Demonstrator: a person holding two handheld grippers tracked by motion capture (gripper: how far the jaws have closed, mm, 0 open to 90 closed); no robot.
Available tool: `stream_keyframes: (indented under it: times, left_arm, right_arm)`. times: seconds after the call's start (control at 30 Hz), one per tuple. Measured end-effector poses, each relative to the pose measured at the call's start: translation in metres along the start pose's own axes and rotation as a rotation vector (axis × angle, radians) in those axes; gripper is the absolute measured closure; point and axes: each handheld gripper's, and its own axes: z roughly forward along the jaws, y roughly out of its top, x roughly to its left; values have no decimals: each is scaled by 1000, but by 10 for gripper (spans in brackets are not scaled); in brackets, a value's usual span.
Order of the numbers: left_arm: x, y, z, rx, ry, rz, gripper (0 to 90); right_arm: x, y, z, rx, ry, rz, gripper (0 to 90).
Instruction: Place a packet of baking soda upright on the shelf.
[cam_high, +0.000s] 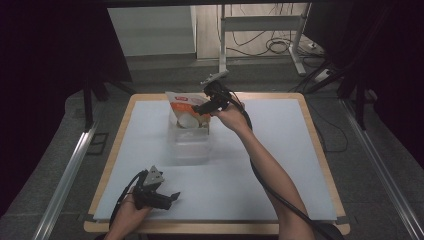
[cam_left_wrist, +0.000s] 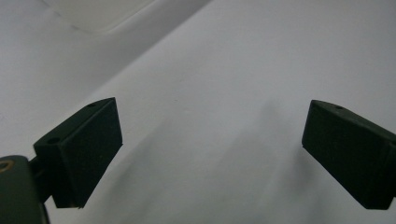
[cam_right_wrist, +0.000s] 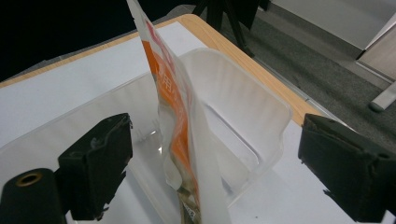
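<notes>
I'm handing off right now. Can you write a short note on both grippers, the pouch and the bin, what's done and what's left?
Right gripper: open, its jaws stand either side of the orange-and-white plastic pouch without pressing it.
Left gripper: open, holding nothing, low over the white table sheet at the near left.
Pouch: upright on edge inside the clear plastic bin at the table's middle.
Done: pouch is in the bin.
Left: probably draw the right gripper clear; the pouch may tip.

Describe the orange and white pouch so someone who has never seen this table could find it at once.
On the white table, look toward the far edge for the clear plastic bin. The pouch stands upright in the bin's far end, between the open jaws of the right claw; it is the one printed, orange thing there.
</notes>
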Motion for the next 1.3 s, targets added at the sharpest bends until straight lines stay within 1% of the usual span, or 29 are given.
stream_keyframes:
  times: [0.1, 0.27, 0.4, 0.8, 1.3]
  left_arm:
    - [0, 0, 0, 1, 1, -1, 51]
    - [0, 0, 0, 0, 1, -1, 51]
    - [0, 0, 0, 1, 2, 0, 51]
    - [1, 0, -1, -8, -4, -8, 49]
    - [1, 0, -1, -8, -12, -12, 47]
  right_arm:
    - [0, -3, -5, -3, -9, -5, 59]
    - [-1, -6, -11, -12, -15, 1, 50]
    - [-1, -9, -16, -14, -18, -5, 47]
    - [2, -23, -31, -17, -10, -15, 41]
    - [7, -35, -45, -23, -3, -25, 40]
